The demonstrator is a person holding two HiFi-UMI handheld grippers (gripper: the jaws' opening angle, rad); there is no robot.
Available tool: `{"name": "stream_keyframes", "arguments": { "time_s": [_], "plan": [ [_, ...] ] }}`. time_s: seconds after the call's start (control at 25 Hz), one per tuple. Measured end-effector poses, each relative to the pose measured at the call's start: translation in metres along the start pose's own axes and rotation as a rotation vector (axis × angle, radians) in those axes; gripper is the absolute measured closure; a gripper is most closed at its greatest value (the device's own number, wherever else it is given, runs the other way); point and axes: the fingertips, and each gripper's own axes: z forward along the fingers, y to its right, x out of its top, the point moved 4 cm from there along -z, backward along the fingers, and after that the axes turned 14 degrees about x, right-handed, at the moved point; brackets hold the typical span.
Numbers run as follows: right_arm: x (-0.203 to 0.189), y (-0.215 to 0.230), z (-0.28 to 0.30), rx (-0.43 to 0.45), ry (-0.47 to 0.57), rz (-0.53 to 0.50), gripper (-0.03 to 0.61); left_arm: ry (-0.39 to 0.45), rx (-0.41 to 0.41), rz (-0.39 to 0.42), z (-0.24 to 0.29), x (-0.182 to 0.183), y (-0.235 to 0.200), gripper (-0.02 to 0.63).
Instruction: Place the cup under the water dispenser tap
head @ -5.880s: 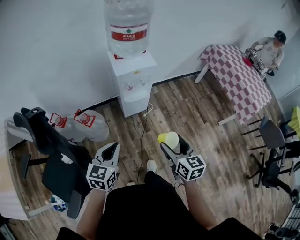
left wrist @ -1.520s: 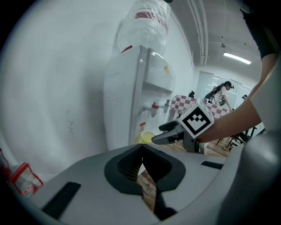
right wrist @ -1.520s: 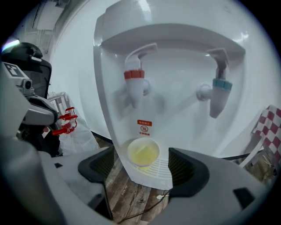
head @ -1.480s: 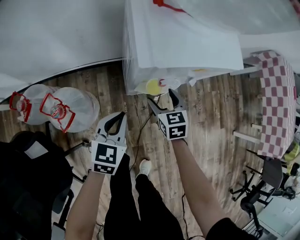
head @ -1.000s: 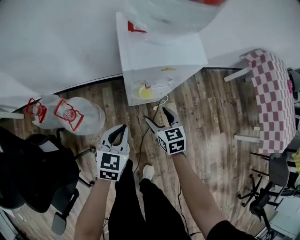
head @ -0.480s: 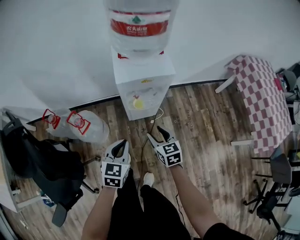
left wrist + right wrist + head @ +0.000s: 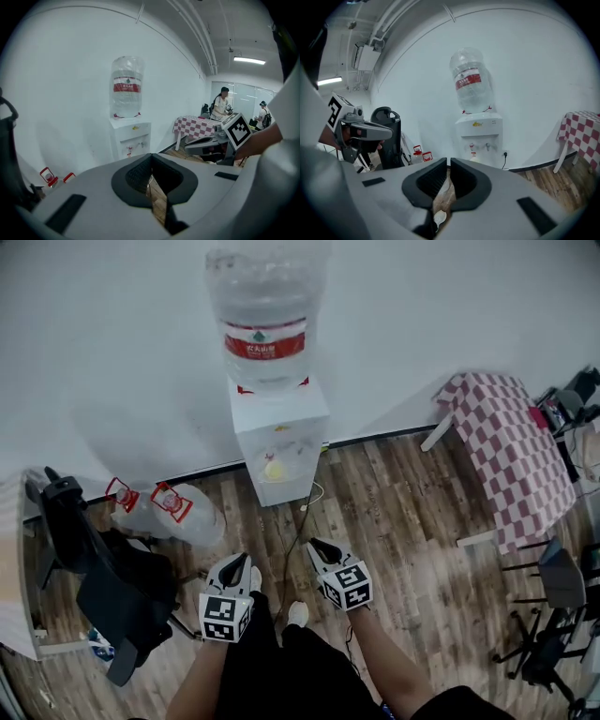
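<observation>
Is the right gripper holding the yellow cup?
No, the right gripper has just been closing on nothing; the yellow cup sits under the taps of the water dispenser.

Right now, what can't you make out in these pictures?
- Cup: in the head view, too small to tell which tap it stands under.
- Taps: in the right gripper view, tiny, details unreadable.
- Left gripper view: cup too small to pick out at the dispenser.
- Bottle label: print too small.

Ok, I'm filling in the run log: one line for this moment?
cup: under dispenser tap | left gripper: shut, empty | right gripper: jaws just closing shut, nothing between
</observation>
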Motion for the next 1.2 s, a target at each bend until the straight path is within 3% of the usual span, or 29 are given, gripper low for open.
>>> {"name": "stream_keyframes", "arguments": {
  "time_s": [0.52, 0.92, 1.2],
  "plan": [
    [0.020, -0.055, -0.087, -0.058, 0.124, 0.025, 0.549, 0.124, -0.089, 0.081, -0.027, 0.054, -0.004, 0.598],
    [0.060, -0.095, -0.104, -0.164, 0.281, 0.054, 0.549, 0.178, -0.161, 0.104, -0.043, 0.075, -0.043, 0.598],
    [0.068, -0.121, -0.092, -0.206, 0.319, 0.058, 0.555, 0.195, -0.181, 0.096, -0.060, 0.070, -0.076, 0.598]
  ]
}}
